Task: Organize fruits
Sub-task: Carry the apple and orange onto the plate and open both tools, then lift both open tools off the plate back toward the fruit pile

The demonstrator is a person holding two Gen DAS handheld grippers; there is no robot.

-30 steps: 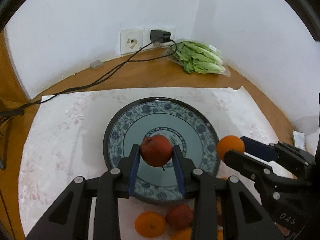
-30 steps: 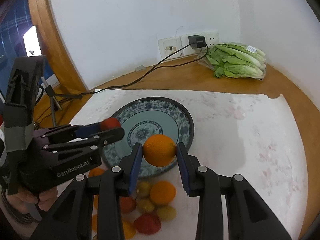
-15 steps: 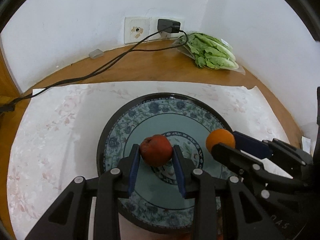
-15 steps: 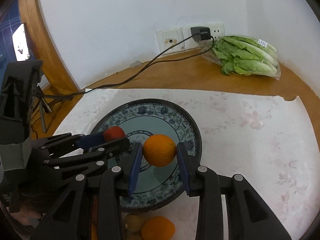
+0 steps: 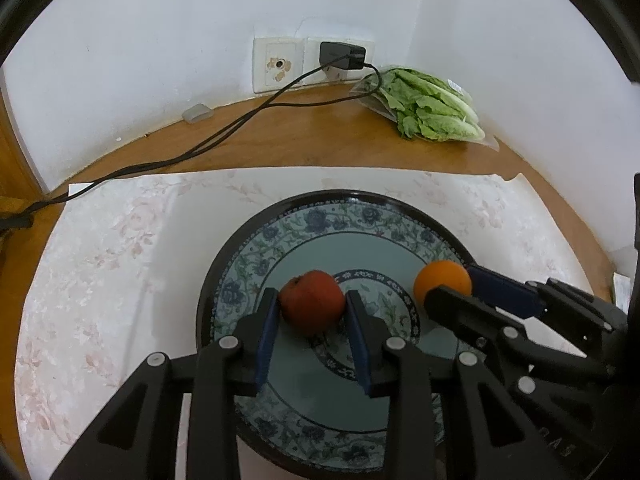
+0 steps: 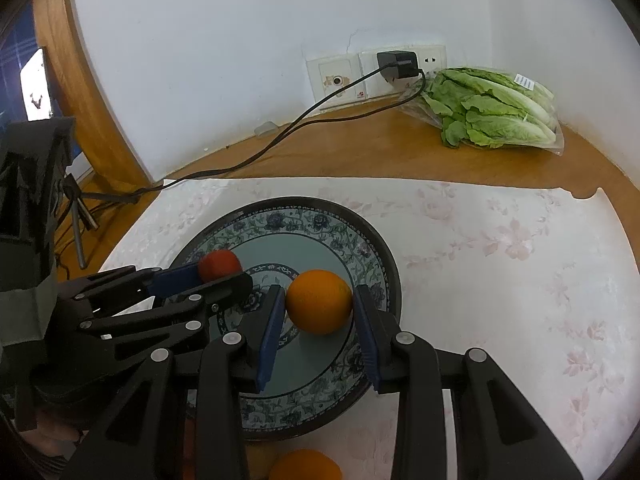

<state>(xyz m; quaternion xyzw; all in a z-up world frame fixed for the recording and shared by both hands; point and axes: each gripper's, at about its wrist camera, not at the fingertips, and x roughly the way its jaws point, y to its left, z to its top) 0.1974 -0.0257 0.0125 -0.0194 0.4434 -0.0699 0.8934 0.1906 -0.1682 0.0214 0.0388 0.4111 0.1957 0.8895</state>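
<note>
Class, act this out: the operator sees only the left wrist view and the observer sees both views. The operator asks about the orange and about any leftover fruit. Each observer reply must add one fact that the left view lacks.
Operator: The left gripper holds the red fruit, but I only see the right gripper side-on. Do both pads touch the orange?
Observer: Yes. The right wrist view shows a blue pad against each side of it, over the plate.
Operator: Is any fruit off the plate?
Observer: Yes. A second orange lies on the cloth by the plate's near rim.
</note>
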